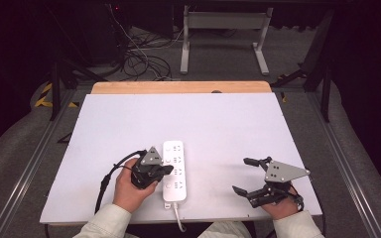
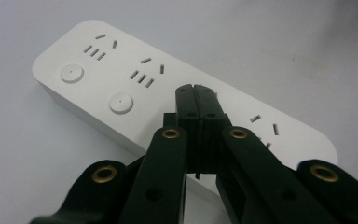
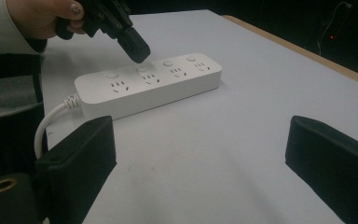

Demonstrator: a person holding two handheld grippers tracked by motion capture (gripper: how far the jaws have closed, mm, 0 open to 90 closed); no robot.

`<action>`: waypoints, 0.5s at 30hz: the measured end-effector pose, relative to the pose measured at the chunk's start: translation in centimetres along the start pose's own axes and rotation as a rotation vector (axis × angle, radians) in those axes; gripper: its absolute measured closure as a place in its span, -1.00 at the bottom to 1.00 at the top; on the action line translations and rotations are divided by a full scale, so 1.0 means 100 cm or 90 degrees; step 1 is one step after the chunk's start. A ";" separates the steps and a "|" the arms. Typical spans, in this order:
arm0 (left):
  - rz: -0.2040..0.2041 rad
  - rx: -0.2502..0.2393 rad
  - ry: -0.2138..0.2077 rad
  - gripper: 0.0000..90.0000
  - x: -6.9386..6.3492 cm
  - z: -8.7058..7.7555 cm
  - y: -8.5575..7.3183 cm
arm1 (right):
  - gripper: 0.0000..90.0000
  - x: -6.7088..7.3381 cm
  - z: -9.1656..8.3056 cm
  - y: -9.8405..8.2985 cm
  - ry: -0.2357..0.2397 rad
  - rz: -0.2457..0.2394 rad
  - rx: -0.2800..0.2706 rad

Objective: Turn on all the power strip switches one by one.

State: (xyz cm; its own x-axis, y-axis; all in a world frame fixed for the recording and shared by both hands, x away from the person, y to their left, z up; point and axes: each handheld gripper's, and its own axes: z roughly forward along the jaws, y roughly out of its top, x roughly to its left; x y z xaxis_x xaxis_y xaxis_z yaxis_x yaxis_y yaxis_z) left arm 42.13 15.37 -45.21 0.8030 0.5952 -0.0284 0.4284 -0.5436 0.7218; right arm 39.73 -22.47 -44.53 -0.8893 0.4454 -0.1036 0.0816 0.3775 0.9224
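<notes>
We're working on the white counter (image 1: 218,129), with the white power strip (image 1: 173,171) lying lengthwise near our edge, left of centre, its cord (image 1: 178,218) running off toward us.

Step in hand, as we're reading it: pressing one of the strip's round switch buttons with the left gripper (image 1: 164,169). Its fingers are pressed together with nothing between them, making one blunt tip. That's the right shape for a poke. To do it well we're keeping the tip square over the button, coming straight down, and pushing along the strip's height so it isn't skidding sideways on the counter. The strip is light and unanchored, so any slanted push is likely shoving it.

The right gripper (image 1: 250,176) is sitting well apart on the right, fingers spread wide, holding nothing. It could be bracing the strip if it slides.

Views differ:
- High view is giving the layout and both hands, but the left gripper is covering the contact spot.
- Left gripper view is showing two round buttons (image 2: 121,102) clear beyond the tip, and the tip over the strip's top face; contact itself we can't tell.
- Right gripper view is showing the side angle: the tip just above or touching the second button from the cord end (image 3: 142,69).
</notes>
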 end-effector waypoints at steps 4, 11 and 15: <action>0.000 0.007 0.004 1.00 0.001 0.002 0.000 | -0.80 0.000 0.000 0.000 0.000 0.000 0.000; 0.001 0.018 0.012 1.00 0.001 0.004 -0.001 | -0.80 0.000 0.000 0.000 0.000 0.000 0.000; 0.005 0.028 0.016 1.00 0.001 0.005 -0.002 | -0.80 0.000 0.000 0.000 0.001 -0.001 0.000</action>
State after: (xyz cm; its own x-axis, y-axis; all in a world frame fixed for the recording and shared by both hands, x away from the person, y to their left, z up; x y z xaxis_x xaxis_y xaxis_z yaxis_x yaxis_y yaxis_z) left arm 42.36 15.19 -45.72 0.7960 0.6053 -0.0045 0.4398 -0.5733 0.6913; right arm 39.70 -22.50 -44.52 -0.8899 0.4440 -0.1044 0.0803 0.3778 0.9224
